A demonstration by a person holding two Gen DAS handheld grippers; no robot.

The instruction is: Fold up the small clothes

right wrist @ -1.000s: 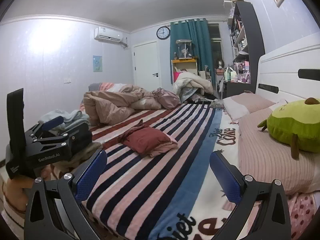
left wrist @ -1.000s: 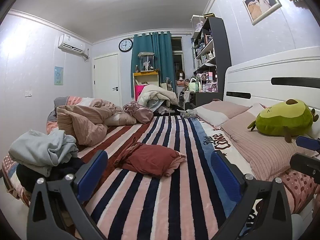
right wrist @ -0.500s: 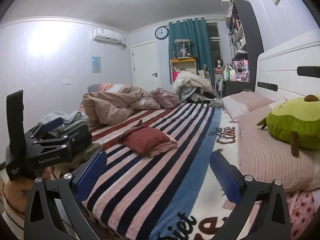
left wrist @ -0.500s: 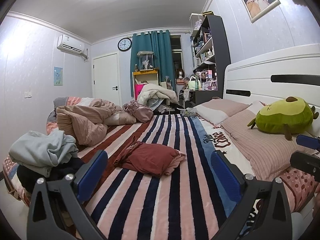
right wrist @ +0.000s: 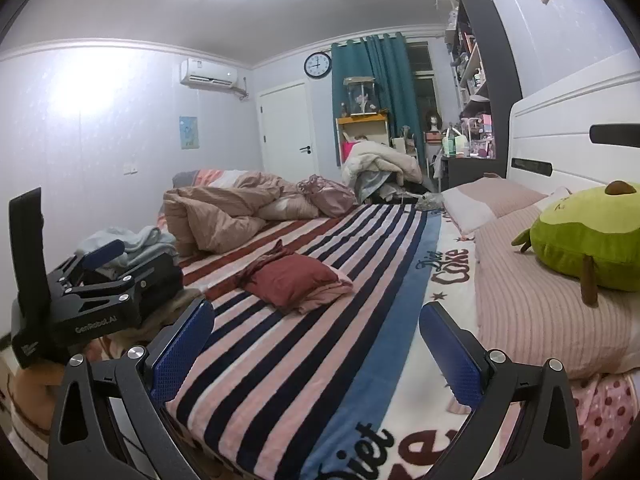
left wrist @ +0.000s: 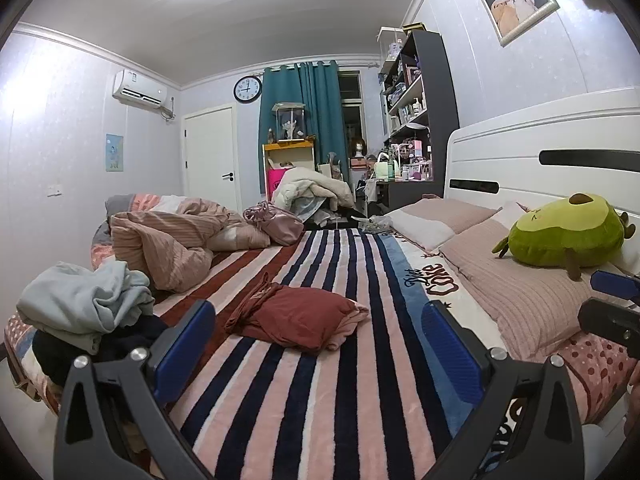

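Left gripper (left wrist: 316, 344): fingers spread wide, nothing between them; it hovers over the near edge of the bed, pointing along the stripes.
Right gripper (right wrist: 316, 344): also wide open and empty, held beside the left one, nearer the pillow side of the bed.
Red garment (left wrist: 298, 316): lies roughly folded and bunched in the middle of the striped blanket (left wrist: 360, 380), well ahead of both grippers, touching neither.
Pile of clothes (left wrist: 80, 306): a pale blue piece on top of dark ones, at the near left corner of the bed, just beside the left gripper.
Step in hand: judging by the pose, picking a garment to work on; nothing is gripped yet.
How to do it well: take one piece only, by an edge or corner and not by the bulk, so it opens flat when lifted. Pinch a single layer, one gripper to each corner, and spread it on the bare stripes near the bed's front edge before any fold.
Risk: the soft blanket may get pinched along with the cloth; the bunched folds may hide the true corners.
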